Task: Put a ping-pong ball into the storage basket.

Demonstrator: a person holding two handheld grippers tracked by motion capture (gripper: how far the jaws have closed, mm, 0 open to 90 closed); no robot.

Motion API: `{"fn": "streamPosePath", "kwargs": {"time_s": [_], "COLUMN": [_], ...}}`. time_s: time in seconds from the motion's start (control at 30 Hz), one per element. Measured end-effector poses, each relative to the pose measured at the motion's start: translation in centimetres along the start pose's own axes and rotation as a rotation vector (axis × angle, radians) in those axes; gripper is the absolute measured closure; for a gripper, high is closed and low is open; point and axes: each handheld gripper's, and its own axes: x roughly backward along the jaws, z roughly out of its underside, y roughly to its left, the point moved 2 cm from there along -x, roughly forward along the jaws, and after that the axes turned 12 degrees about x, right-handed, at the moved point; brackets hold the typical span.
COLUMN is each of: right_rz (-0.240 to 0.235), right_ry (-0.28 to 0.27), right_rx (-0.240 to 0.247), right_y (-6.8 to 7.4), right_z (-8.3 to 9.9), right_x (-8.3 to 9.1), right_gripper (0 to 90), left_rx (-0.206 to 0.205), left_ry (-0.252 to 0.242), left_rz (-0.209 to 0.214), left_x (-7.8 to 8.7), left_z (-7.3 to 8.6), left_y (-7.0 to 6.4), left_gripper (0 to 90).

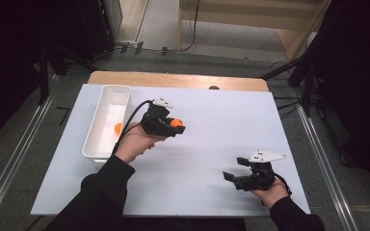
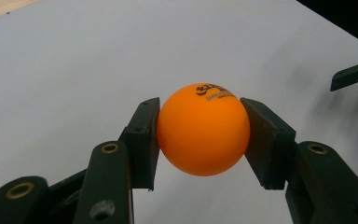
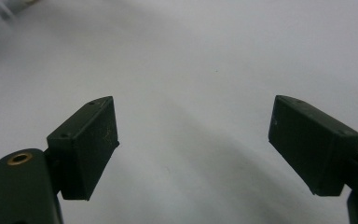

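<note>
My left gripper [image 1: 177, 126] is shut on an orange ping-pong ball [image 1: 176, 122] just right of the white bin [image 1: 107, 94], held above the white table sheet. In the left gripper view the ball [image 2: 203, 128], with dark print on top, sits squeezed between the two black pads [image 2: 142, 140]. A second orange ball [image 1: 118, 128] lies inside the bin. My right gripper [image 1: 234, 169] rests low at the front right of the table, jaws wide apart with nothing between them; its pads [image 3: 86, 144] frame bare sheet in the right gripper view [image 3: 193, 144].
The white sheet [image 1: 212, 125] covers a wooden table whose far edge [image 1: 173, 78] shows beyond it. A jaw of the other gripper [image 2: 354, 74] peeks in at the right of the left gripper view. Dark floor and metal rails flank the table.
</note>
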Motion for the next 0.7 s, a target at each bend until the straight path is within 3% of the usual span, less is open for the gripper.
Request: {"fn": "streamPosePath", "kwargs": {"time_s": [0.7], "right_rz": [0.001], "right_ry": [-0.001], "right_rx": [0.003], "right_y": [0.1], "right_z": [-0.1], "right_x": [0.1], "right_gripper": [14.3], "left_rx": [0.024], "left_ry": [-0.031], "left_rz": [-0.016], "left_x": [3.5], "left_z": [-0.8], "left_y": [1.3], "left_gripper": [51.1]}}
